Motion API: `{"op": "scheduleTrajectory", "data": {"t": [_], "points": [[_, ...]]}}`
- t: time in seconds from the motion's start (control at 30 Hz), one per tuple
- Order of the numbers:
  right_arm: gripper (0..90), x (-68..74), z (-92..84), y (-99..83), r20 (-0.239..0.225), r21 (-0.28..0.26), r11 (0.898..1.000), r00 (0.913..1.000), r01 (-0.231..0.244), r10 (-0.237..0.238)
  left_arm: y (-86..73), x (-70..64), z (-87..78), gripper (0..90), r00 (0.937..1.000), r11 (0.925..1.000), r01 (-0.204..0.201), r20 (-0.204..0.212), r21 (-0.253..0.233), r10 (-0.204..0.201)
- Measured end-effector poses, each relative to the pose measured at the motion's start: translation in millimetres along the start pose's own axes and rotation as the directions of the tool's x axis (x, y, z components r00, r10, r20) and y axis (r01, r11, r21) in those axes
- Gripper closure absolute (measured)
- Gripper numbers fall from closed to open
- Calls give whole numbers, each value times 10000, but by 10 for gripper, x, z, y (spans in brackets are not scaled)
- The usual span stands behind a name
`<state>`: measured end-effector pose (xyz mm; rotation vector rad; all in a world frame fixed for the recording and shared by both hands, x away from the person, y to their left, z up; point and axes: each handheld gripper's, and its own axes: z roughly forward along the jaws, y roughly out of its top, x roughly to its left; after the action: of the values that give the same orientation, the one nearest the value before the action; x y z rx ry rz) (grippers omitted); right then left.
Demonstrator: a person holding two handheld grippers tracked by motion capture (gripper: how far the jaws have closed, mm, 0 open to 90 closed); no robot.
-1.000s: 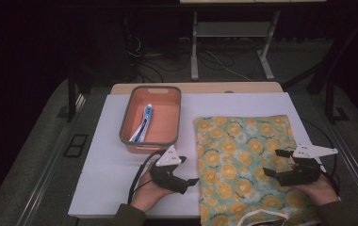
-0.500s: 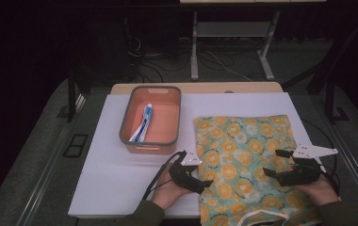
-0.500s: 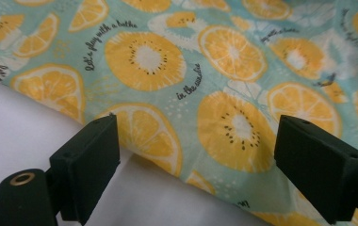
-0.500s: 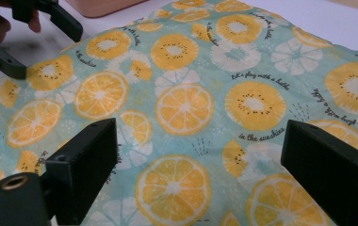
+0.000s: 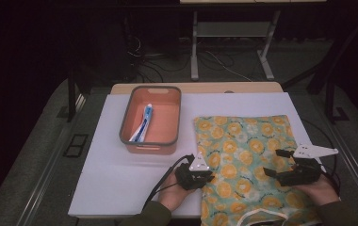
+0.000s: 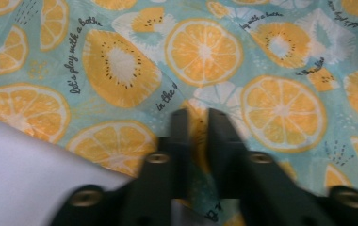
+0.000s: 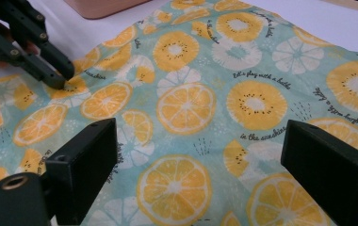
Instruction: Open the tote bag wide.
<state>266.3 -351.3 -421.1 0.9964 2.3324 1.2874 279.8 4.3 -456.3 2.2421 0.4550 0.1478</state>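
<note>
Pinching the cloth bag at its left edge, my left gripper has just closed on a fold. It lies flat on the table. My right gripper hangs wide open over its right side.

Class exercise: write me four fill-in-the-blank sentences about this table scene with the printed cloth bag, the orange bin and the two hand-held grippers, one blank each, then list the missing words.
1. The left gripper is shut on the ____ edge of the cloth bag, as the high view shows it.
2. The right gripper hangs over the bag with its jaws ____.
3. The cloth is printed with slices of ____.
4. The toothpaste tube lies inside the orange ____.

Missing words: left; open; fruit; bin
</note>
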Motion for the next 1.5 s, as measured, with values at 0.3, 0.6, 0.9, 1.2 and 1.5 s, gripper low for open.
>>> {"op": "scheduleTrajectory", "data": {"t": [0.3, 0.6, 0.9, 1.2, 1.5], "points": [[113, -5, -7, 0, 6, -46, 10000, 10000, -4, 4, 53, 87, 6, 897, 9985, 9999, 119, -531, 80, -114], [113, -11, -14, -1, 2, -54, 10000, 10000, -62, 62, 82, 452, 26, 894, 9752, 9950, 916, -1986, -405, -979], [113, -14, -25, -4, 7, -85, 9999, 10000, -55, 55, 127, 382, -203, 521, 9703, 9855, 1490, -1801, -809, -1615], [113, -8, -15, -4, 8, -47, 10000, 10000, -27, 27, -133, 201, -452, 377, 9732, 9767, 2145, -825, -119, -2147], [113, -4, -7, -5, 31, -11, 10000, 10000, -11, 11, -227, 82, -359, 616, 9787, 9788, 2033, -332, 261, -2025]]}}
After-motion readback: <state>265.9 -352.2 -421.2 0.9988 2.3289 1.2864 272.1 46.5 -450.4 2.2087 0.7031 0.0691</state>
